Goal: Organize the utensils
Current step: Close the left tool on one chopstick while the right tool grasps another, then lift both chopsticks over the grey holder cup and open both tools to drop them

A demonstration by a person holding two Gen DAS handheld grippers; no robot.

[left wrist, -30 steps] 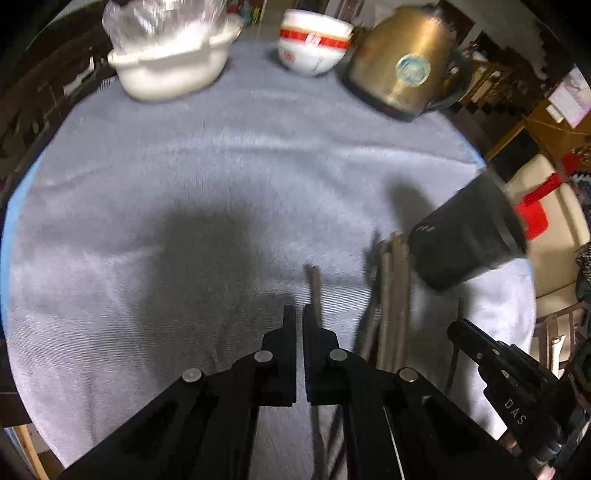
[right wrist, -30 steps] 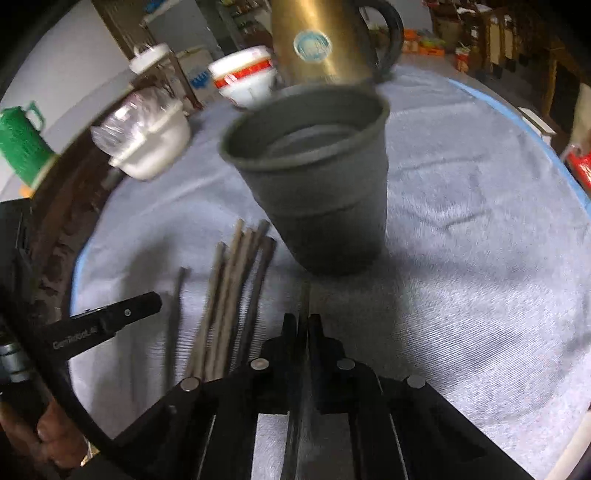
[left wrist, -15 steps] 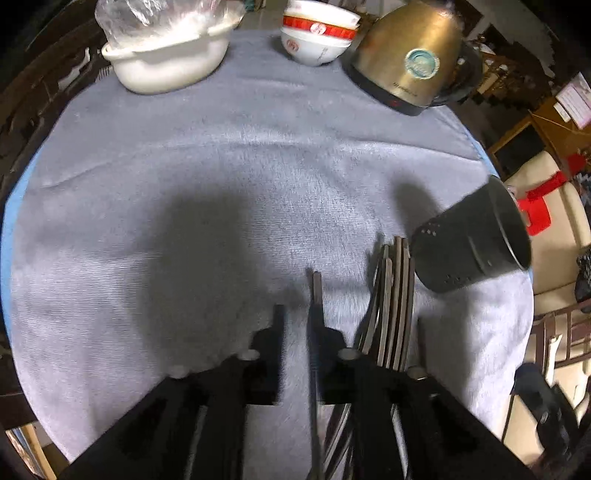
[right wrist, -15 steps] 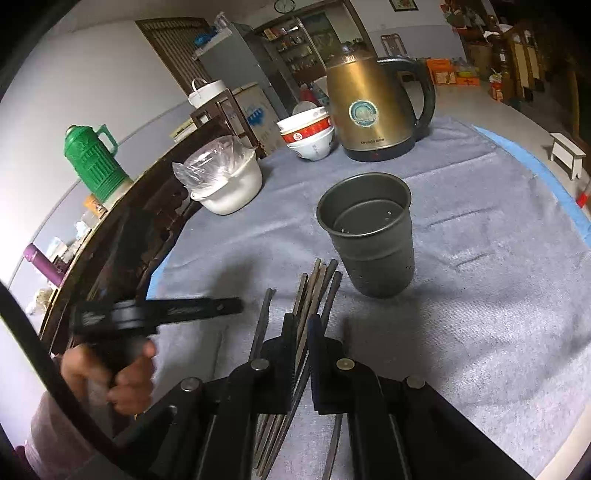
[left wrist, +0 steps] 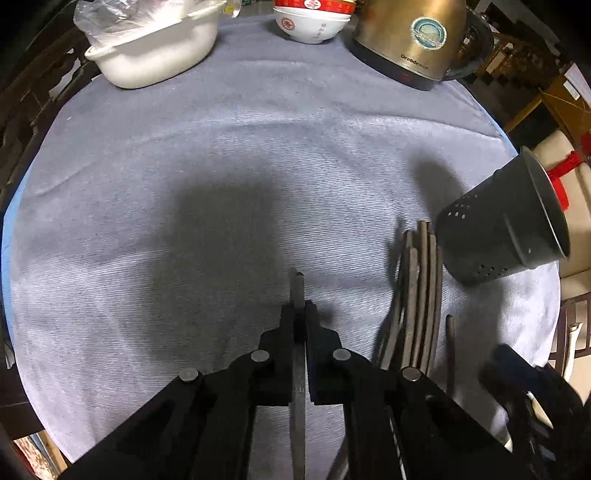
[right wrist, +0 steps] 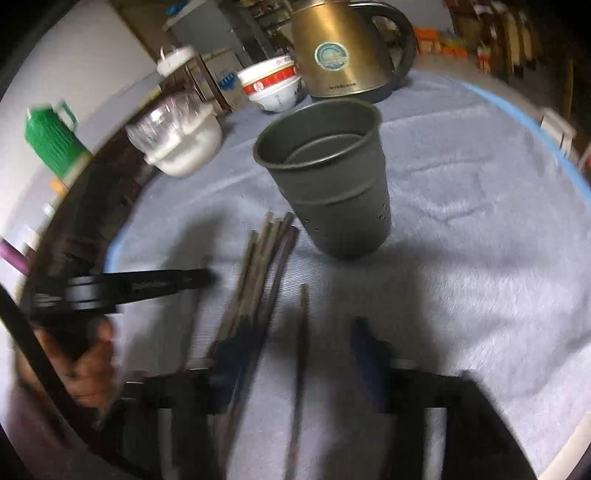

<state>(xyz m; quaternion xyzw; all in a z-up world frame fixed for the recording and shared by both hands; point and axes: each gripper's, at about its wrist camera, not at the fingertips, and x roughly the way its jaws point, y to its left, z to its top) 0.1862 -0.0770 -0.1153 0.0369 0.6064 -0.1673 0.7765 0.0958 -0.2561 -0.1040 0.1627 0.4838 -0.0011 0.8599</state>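
Observation:
My left gripper (left wrist: 298,314) is shut on a single dark chopstick (left wrist: 297,288) whose tip sticks out ahead of the fingers. A bundle of several dark chopsticks (left wrist: 417,295) lies on the grey cloth to its right, beside the dark perforated utensil holder (left wrist: 502,225). In the right wrist view the holder (right wrist: 328,177) stands upright ahead. My right gripper (right wrist: 299,332) is open, with its jaws wide on either side of one loose chopstick (right wrist: 301,332). The bundle (right wrist: 258,273) lies to its left, and the left gripper (right wrist: 147,282) shows beyond that.
A gold kettle (left wrist: 410,37), a red-and-white bowl (left wrist: 312,22) and a white pot covered in plastic (left wrist: 155,48) stand at the far side of the round table (left wrist: 221,147). A green thermos (right wrist: 51,136) stands off the table at the left.
My left gripper has closed on the single chopstick. My right gripper has opened wide and come down low over a loose chopstick near the holder.

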